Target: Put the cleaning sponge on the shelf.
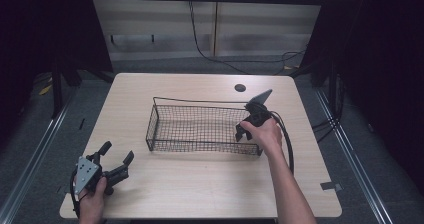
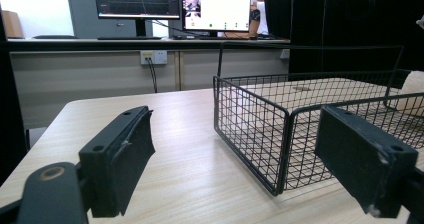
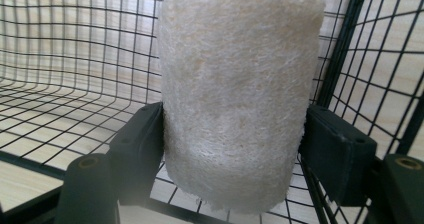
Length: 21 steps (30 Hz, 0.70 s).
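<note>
Fingers (image 3: 135, 144) of the right gripper (image 3: 232, 149) clamp a pale fibrous sponge (image 3: 237, 94) from both sides, and it stands upright between them inside the wire basket (image 1: 165, 121), close to the basket's right end wall. In the high view the right gripper (image 1: 248, 126) reaches over that end, just above the rim, with the person's hand behind it. The step in hand looks like setting the sponge down in the basket.

Start from the table (image 1: 200, 184): it is flat and bare around the basket, so nothing hinders the approach. The basket is light wire and probably slides easily, so the hand should come straight down rather than push sideways against the mesh.

The left gripper (image 1: 112, 159) rests near the table's front left corner, well apart from the basket, its jaws spread wide with nothing between them; it could steady the near left corner of the basket (image 2: 280, 149) if it shifts.

The sponge seems soft and springy. Lower it until its bottom meets the mesh floor, then ease the fingers apart. Keep them clear of the right wall's wires, which lie very near the right-hand finger (image 3: 332, 154).
</note>
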Tool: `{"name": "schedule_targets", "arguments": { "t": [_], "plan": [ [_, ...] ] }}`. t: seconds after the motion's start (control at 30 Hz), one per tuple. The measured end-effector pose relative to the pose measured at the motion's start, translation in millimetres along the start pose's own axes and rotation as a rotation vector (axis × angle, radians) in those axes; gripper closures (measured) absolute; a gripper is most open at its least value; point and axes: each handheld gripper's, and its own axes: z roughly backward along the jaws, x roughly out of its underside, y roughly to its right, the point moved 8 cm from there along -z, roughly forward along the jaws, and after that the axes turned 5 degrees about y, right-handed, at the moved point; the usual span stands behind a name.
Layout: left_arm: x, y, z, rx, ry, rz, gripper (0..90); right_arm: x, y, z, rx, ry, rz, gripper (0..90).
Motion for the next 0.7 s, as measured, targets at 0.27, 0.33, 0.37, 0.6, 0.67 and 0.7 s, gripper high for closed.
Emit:
{"name": "schedule_targets", "arguments": {
  "t": [0.27, 0.33, 0.37, 0.6, 0.67, 0.7],
  "plan": [
    [0.0, 1.1, -0.4, 0.012, 0.001, 0.007, 15.4, -1.3, -2.8, -8.7, 0.036, 0.003, -0.007, 28.6],
    [0.0, 1.2, -0.4, 0.012, 0.001, 0.007, 15.3, -1.6, -3.0, -10.5, 0.044, 0.000, -0.010, 28.6],
    [0.0, 1.2, -0.4, 0.012, 0.001, 0.007, 15.3, -1.6, -3.3, -11.3, 0.044, 0.001, -0.017, 28.6],
    [0.0, 1.2, -0.4, 0.012, 0.001, 0.007, 15.4, -0.8, -3.4, -14.5, 0.069, -0.012, -0.016, 28.5],
    [0.0, 1.2, -0.4, 0.012, 0.001, 0.007, 15.3, -1.2, -3.6, -15.1, 0.074, -0.008, -0.023, 28.5],
    [0.0, 1.2, -0.4, 0.012, 0.001, 0.007, 15.3, -1.1, -4.0, -15.5, 0.074, -0.011, -0.024, 28.5]
  ]
}}
